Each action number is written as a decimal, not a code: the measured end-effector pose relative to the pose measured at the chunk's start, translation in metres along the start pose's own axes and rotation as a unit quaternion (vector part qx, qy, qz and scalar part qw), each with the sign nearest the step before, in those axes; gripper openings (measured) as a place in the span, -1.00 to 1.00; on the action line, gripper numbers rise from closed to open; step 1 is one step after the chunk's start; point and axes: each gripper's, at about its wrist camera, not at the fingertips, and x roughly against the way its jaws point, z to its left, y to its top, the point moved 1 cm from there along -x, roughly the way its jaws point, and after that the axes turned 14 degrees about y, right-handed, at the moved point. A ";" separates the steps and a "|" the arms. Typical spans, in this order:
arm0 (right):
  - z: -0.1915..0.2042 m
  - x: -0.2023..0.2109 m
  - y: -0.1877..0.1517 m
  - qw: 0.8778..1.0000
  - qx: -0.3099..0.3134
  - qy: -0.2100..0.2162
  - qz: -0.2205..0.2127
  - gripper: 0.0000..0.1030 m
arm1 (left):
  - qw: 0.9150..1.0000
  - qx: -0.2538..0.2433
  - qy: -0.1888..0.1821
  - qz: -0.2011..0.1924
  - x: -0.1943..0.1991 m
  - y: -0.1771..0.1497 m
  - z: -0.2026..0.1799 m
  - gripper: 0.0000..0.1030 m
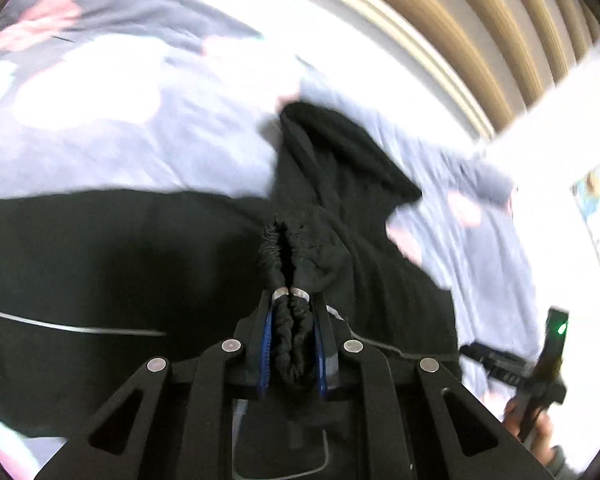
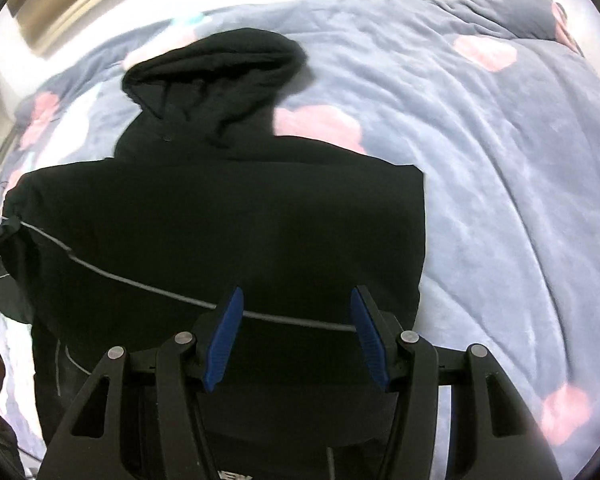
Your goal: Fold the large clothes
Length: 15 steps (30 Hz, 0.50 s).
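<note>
Left gripper (image 1: 291, 294) is clamped on a bunched elastic cuff (image 1: 288, 248) of the black hoodie (image 2: 220, 216), probably a sleeve end. Right gripper (image 2: 296, 320) has its jaws apart, empty, just over the hoodie's near side. Hoodie lies flat on the bedspread (image 2: 480, 140), long axis running straight ahead, hood (image 2: 216, 76) farthest.

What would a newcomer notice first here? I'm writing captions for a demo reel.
The black hoodie spread flat across the grey-blue bedspread with pink blotches, its hood pointing away. Next, the left gripper pinching a bunched, elastic cuff of that hoodie, while the right gripper hangs open above the hoodie's lower part, near a thin pale line across the fabric.
</note>
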 end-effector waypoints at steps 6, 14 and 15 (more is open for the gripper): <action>0.003 -0.069 -0.010 0.998 -0.013 -0.005 0.065 0.13 | 0.984 -0.028 0.133 0.117 -0.064 -0.030 0.047 -0.65; 0.012 -0.105 -0.017 0.995 0.015 -0.045 0.089 0.20 | 0.973 -0.071 0.197 0.094 -0.083 -0.051 0.029 -0.51; 0.012 -0.104 -0.016 0.995 0.012 -0.042 0.090 0.20 | 0.973 -0.066 0.201 0.089 -0.077 -0.049 0.029 -0.46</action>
